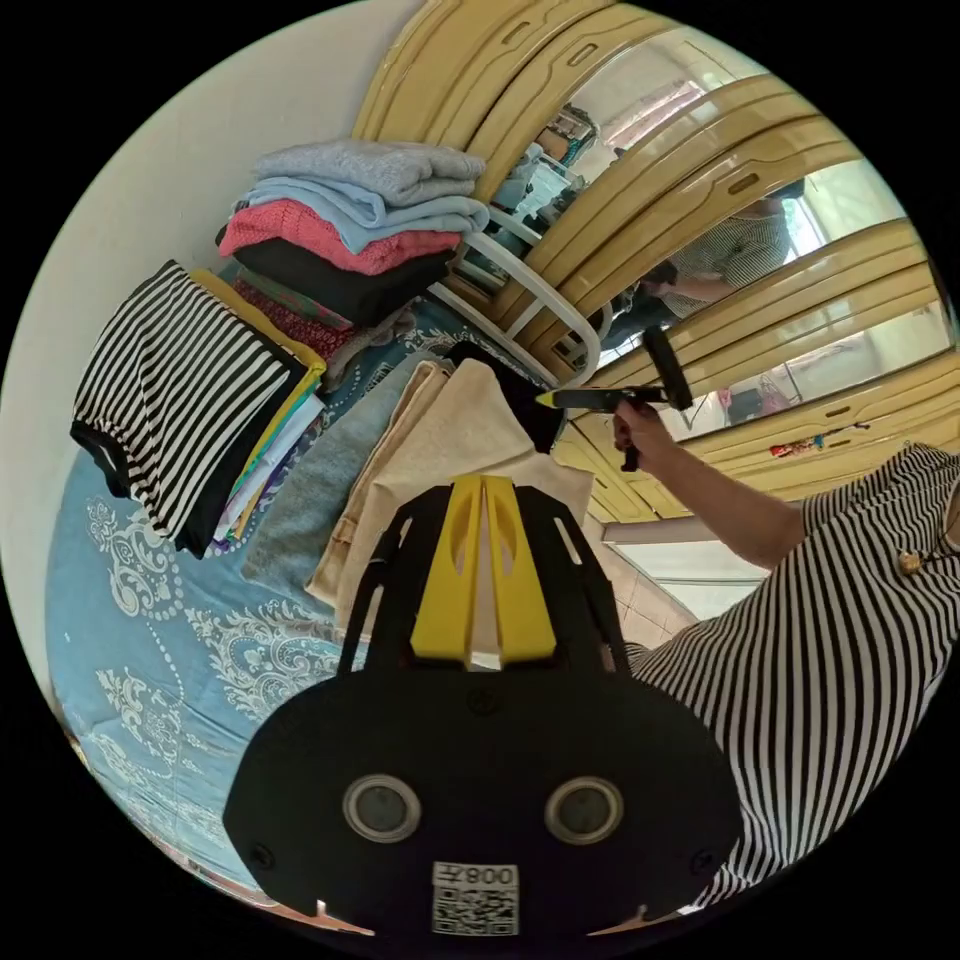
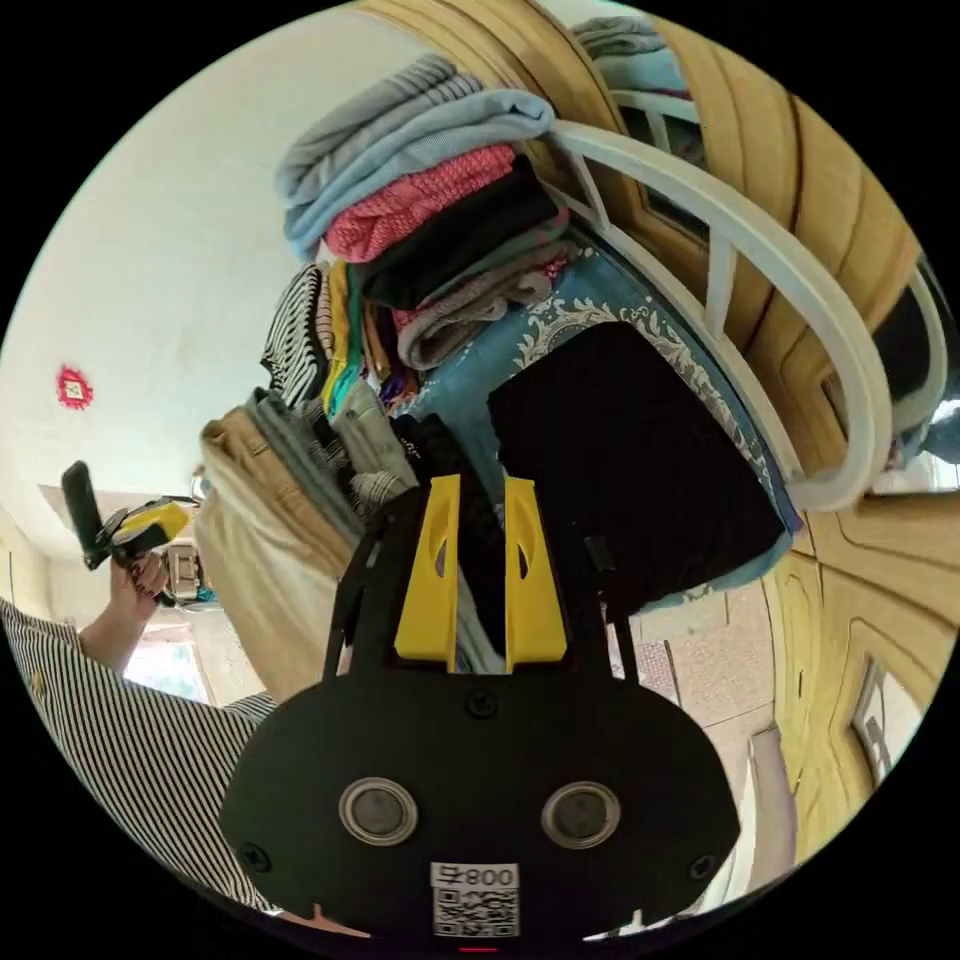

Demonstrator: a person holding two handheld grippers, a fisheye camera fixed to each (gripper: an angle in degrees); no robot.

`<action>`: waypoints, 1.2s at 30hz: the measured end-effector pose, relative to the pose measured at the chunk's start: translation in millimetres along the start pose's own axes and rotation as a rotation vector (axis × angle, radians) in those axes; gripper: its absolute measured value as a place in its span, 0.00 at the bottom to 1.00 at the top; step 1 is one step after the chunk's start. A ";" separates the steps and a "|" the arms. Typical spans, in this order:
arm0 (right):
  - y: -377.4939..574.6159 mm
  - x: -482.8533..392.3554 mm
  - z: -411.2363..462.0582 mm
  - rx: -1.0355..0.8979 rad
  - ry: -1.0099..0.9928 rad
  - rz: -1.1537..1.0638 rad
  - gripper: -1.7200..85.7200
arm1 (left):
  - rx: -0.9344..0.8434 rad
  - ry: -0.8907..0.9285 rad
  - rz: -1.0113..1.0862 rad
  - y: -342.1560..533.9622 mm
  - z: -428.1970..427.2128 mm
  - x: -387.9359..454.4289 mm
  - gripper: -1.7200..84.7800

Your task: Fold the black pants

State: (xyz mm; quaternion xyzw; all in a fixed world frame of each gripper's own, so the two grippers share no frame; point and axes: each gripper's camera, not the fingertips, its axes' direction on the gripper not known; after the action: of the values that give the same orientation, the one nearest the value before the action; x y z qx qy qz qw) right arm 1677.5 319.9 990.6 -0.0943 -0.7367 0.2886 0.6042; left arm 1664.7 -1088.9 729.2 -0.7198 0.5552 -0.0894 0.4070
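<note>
The black pants (image 2: 630, 470) lie folded in a flat dark rectangle on the blue patterned bedsheet (image 2: 545, 335), close to the white bed rail (image 2: 800, 300). My right gripper (image 2: 482, 485) hovers just short of them, jaws a little apart and nothing between them. In the left gripper view the pants (image 1: 525, 395) peek out beyond a beige folded pile (image 1: 450, 450), and a hand holds the right gripper (image 1: 560, 398) over them. My left gripper (image 1: 483, 485) hangs over the beige pile, jaws together and gripping nothing. The left gripper (image 2: 145, 528) is also off to the side, held in a hand.
Stacks of folded clothes (image 1: 360, 220) and a black-and-white striped pile (image 1: 180, 400) line the wall side of the bed. A yellow wardrobe with mirror doors (image 1: 720, 200) stands behind the rail. A person's striped shirt (image 1: 830, 620) is near the bed edge.
</note>
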 end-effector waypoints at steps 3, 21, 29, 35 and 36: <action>-37.3 -23.8 41.1 -0.090 0.089 -0.057 0.11 | 0.007 0.026 -0.033 7.7 -2.0 0.3 0.02; -5.3 -97.4 92.7 -0.151 0.118 -0.028 0.06 | 0.033 0.255 -0.107 61.8 -14.5 -32.2 0.02; 105.9 -106.8 -27.3 0.169 -0.106 0.101 0.05 | 0.073 0.359 -0.045 92.3 -43.3 -41.2 0.02; 176.9 -148.9 -79.2 0.420 -0.236 0.060 0.05 | 0.118 0.428 0.006 129.1 -76.4 -47.0 0.02; 182.4 -155.2 -83.1 0.443 -0.245 0.048 0.05 | 0.128 0.436 0.016 138.6 -84.4 -48.0 0.02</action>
State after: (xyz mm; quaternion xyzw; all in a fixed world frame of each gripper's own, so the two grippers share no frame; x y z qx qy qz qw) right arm 1756.8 418.8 771.1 0.0583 -0.7208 0.4665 0.5094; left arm 1497.3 -1095.4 704.8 -0.6517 0.6288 -0.2747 0.3232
